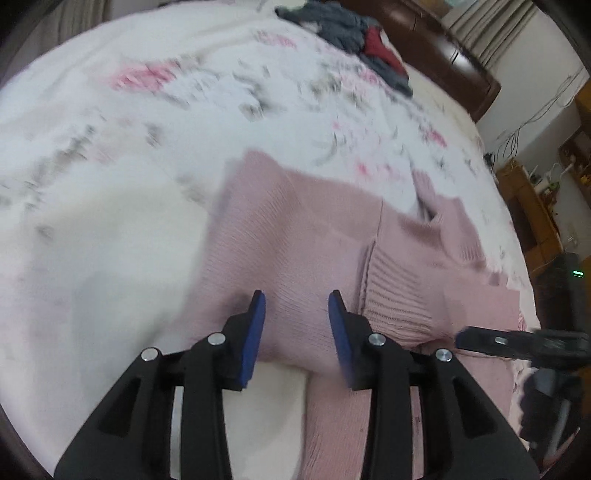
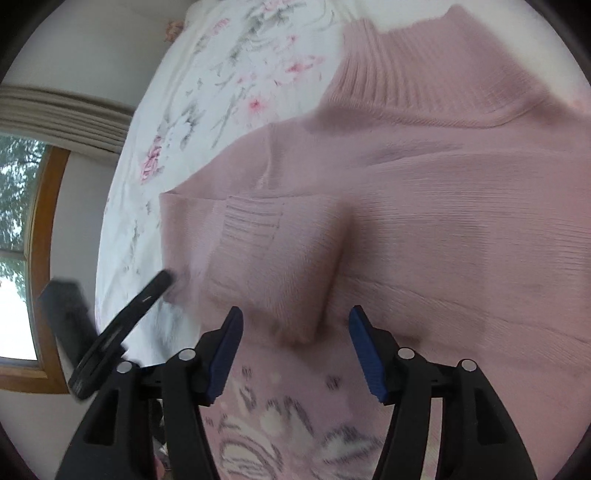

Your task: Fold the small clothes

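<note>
Pink sweater (image 1: 295,236) is lying on the floral bed (image 1: 147,110). Left tongs (image 1: 297,306) and right tongs (image 2: 295,325) are hovering over it, both gaping wide, gripping nothing.

1. Left gripper (image 1: 297,310): blue-padded fingers spread apart, gripping nothing, pointing forward and down.
2. Right gripper (image 2: 295,325): fingers likewise spread wide, empty, just right of the left.

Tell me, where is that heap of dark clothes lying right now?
In the left wrist view, the heap of dark clothes lies at the far top of the bed, beside the brown headboard, well beyond the pink sweater.
</note>
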### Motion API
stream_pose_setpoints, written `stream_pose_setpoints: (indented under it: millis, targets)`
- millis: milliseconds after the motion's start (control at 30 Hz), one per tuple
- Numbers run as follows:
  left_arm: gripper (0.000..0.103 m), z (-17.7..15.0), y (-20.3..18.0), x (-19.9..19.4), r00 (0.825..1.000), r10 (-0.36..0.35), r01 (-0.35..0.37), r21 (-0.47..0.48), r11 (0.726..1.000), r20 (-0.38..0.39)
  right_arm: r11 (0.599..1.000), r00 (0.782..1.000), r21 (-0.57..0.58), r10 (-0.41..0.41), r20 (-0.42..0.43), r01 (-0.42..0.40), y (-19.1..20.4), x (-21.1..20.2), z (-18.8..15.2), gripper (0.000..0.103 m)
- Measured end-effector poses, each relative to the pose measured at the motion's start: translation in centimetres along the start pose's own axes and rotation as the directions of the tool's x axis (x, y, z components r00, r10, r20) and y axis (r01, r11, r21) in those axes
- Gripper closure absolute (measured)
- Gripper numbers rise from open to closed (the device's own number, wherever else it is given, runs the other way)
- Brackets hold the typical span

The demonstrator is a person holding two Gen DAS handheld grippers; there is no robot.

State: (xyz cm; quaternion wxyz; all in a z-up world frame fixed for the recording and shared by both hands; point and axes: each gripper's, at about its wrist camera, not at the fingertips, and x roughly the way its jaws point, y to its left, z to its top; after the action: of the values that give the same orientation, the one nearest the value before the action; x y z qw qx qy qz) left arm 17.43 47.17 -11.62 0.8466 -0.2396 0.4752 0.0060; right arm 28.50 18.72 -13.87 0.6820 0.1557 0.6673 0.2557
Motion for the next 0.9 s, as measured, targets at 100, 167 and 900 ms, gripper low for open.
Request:
stream_pose_setpoints:
  millis: [100, 167, 900]
  targets:
    - [0.063, 0.2, 0.4, -1.9, 1.0, 0.003, -0.003, 0.005, 1.0, 0.027, 0.999, 0.999, 0.033, 0.021, -0.026, -0.02, -0.2, 1.9, 0.7, 0.045]
    - [0.063, 0.2, 0.2, -2.4, 1.0, 0.009, -0.009, 0.015, 1.0, 0.023, 0.998, 0.999, 0.04, 0.039, -0.034, -0.038, -0.3, 2.7, 0.8, 0.072]
    - [0.063, -1.3, -7.8, 6.1, 0.989, 0.094, -0.075, 0.16, 0.984, -0.113, 0.983, 0.977, -0.002, -0.185, 0.107, 0.186, -9.3, -6.1, -0.6, 0.081]
